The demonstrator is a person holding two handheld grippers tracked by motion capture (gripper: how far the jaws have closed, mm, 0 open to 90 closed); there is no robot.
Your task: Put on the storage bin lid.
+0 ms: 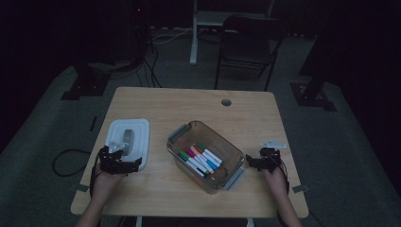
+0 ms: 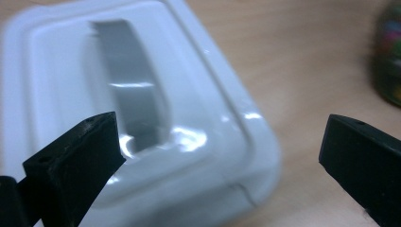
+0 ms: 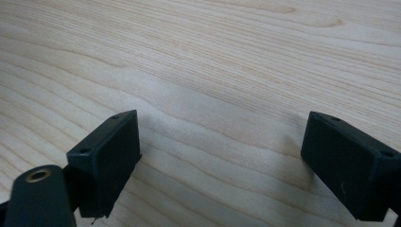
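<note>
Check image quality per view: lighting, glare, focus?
High view: dim, room nearly black beyond the table, markers still readable. Left gripper view: bright, glare patches on the white lid, lid edges soft, the bin a blur at right. Right gripper view: evenly lit, wood grain sharp, near jaws slightly soft.

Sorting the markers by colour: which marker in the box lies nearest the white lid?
The green-capped marker at the left end of the row in the clear box; the pink, red and blue-capped ones lie farther from the white lid.
</note>
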